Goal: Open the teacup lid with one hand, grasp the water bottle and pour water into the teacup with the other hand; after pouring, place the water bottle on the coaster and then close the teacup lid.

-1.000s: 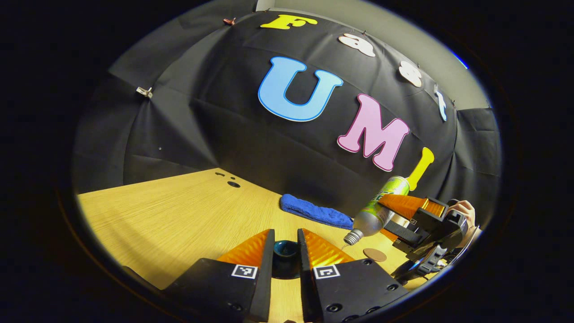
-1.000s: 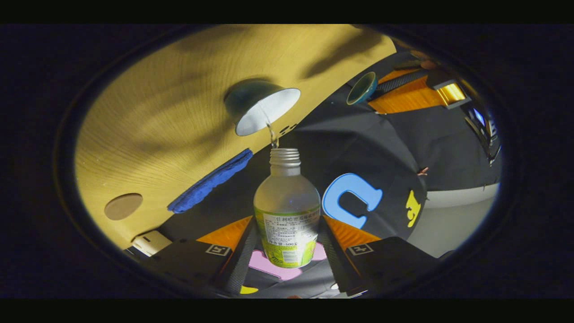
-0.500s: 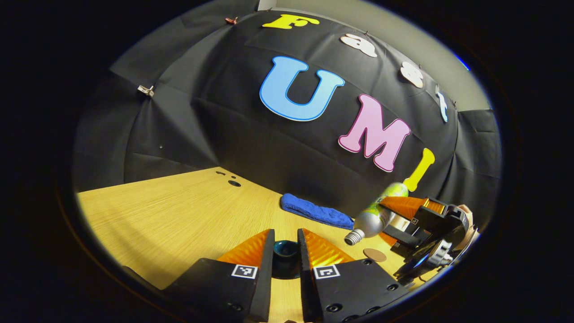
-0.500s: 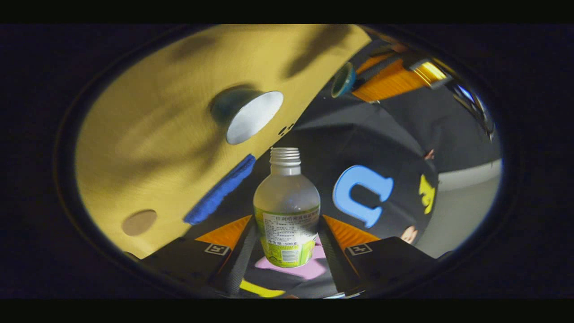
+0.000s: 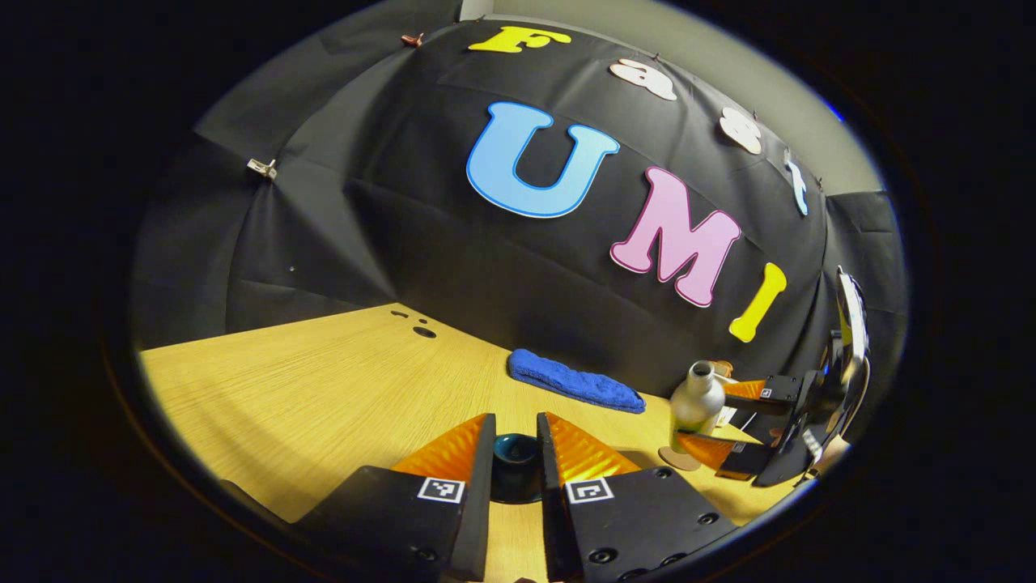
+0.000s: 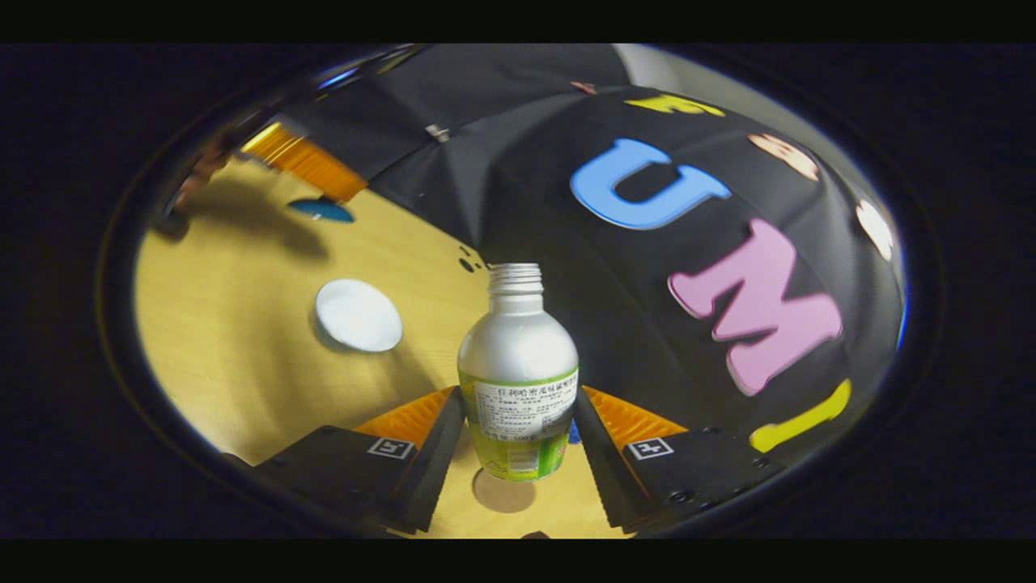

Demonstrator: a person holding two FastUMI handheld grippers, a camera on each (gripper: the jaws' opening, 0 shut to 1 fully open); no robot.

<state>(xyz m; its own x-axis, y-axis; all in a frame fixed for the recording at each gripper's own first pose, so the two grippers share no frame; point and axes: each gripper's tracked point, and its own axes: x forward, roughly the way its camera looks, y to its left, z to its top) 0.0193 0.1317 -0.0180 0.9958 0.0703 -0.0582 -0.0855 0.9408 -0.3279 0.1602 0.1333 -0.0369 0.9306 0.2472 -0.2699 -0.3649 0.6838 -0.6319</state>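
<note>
My left gripper (image 5: 515,423) is shut on the knob of the dark teal teacup lid (image 5: 515,465) and holds it above the wooden table (image 5: 324,389). The silver water bottle (image 6: 518,356) with a green label stands upright and uncapped, with my right gripper (image 6: 518,401) shut on its lower body. Directly under it lies the round brown coaster (image 6: 502,491); whether they touch I cannot tell. The open teacup (image 6: 358,314), white inside, sits on the table to the left. In the left gripper view the bottle (image 5: 696,401) and right gripper (image 5: 724,417) are at far right over the coaster (image 5: 678,461).
A folded blue cloth (image 5: 575,380) lies against the booth wall behind the coaster. Small holes (image 5: 421,331) mark the table's far part. In the right gripper view the left gripper (image 6: 303,166) and lid (image 6: 321,210) hang at upper left, past the teacup.
The bottle has swung from tipped mouth-down over the teacup to upright and moved over the coaster. The water stream has stopped. My left gripper has stayed put with the lid.
</note>
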